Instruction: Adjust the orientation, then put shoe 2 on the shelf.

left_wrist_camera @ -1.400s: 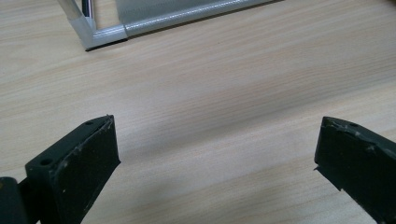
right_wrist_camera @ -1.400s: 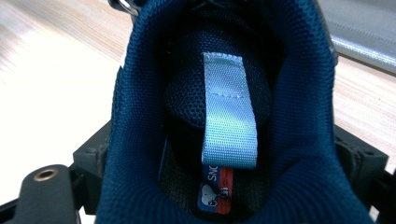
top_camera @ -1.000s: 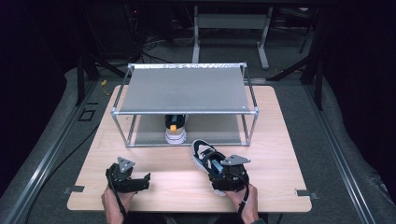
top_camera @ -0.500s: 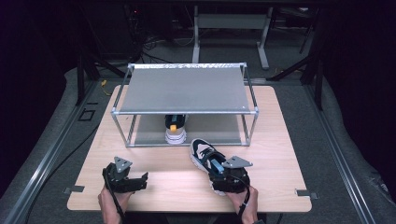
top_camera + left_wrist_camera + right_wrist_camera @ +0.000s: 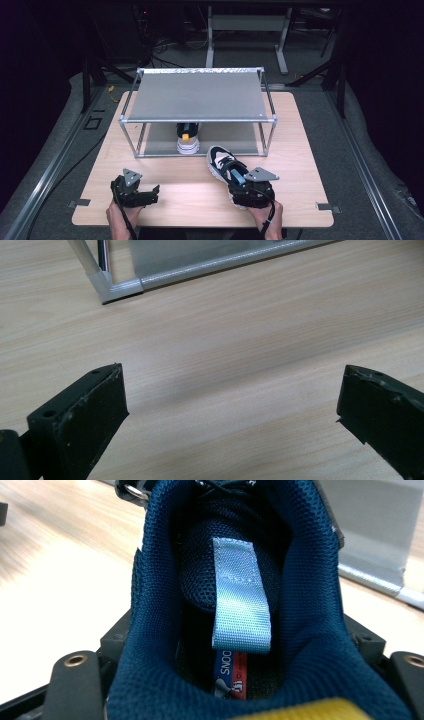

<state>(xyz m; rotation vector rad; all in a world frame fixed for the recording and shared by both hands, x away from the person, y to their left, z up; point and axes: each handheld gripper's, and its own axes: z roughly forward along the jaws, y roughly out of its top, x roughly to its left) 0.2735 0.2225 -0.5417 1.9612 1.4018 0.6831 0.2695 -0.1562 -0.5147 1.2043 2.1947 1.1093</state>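
A dark blue sneaker [image 5: 223, 164] with a white sole lies on the wooden table [image 5: 300, 150], in front of the rack. My right gripper [image 5: 240, 182] is shut on its heel. In the right gripper view the sneaker's collar [image 5: 150, 595] and pale blue tongue loop [image 5: 241, 595] sit between the jaws. A matching second sneaker [image 5: 187, 138] stands on the lower level of the metal rack [image 5: 197, 95], toe toward me. My left gripper [image 5: 149, 194] rests open near the table's front left, and in its own view [image 5: 232, 405] only bare wood lies between its jaws.
The rack's front left foot [image 5: 117, 286] stands a short way ahead of the left gripper. Its grey top shelf [image 5: 200, 97] covers the back half of the table. Dark floor, cables and stands [image 5: 245, 25] surround the table.
The right gripper and the sneaker it holds have drifted slightly toward the near edge. The left gripper has barely moved.
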